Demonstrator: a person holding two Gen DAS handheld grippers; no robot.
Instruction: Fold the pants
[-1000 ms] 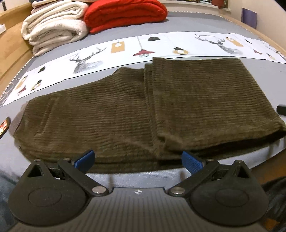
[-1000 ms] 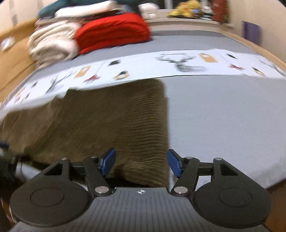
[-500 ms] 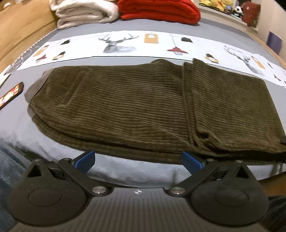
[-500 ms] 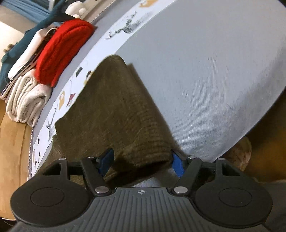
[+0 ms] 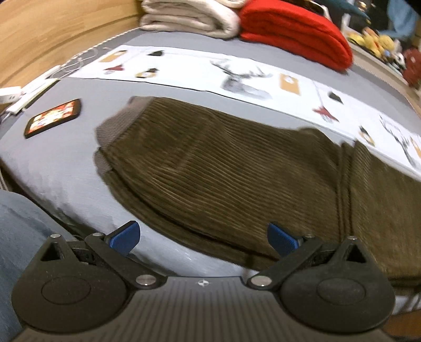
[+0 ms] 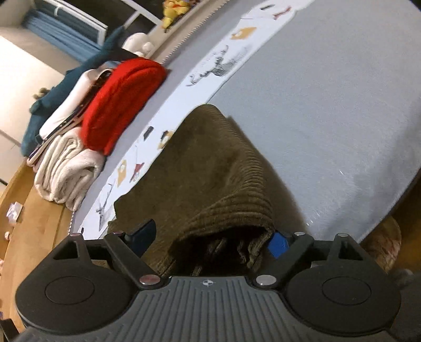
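Observation:
Dark olive corduroy pants (image 5: 223, 168) lie folded on the grey bed, waistband end to the left in the left wrist view. My left gripper (image 5: 202, 238) is open and empty, just in front of the pants' near edge. In the right wrist view the pants' (image 6: 210, 168) folded right end bulges up between the jaws. My right gripper (image 6: 210, 236) is open around that bunched corner, the blue pads on either side of it and not closed on it.
A phone (image 5: 54, 118) lies on the bed left of the pants. Folded cream blankets (image 5: 189, 15) and a red blanket (image 5: 294, 29) are stacked at the back. A white printed runner (image 5: 236, 76) crosses the bed. The wooden bed frame (image 5: 52, 34) is at left.
The left gripper has swung left toward the waistband end. The right gripper has pushed further onto the pants' right end, which is now lifted and bunched between its jaws.

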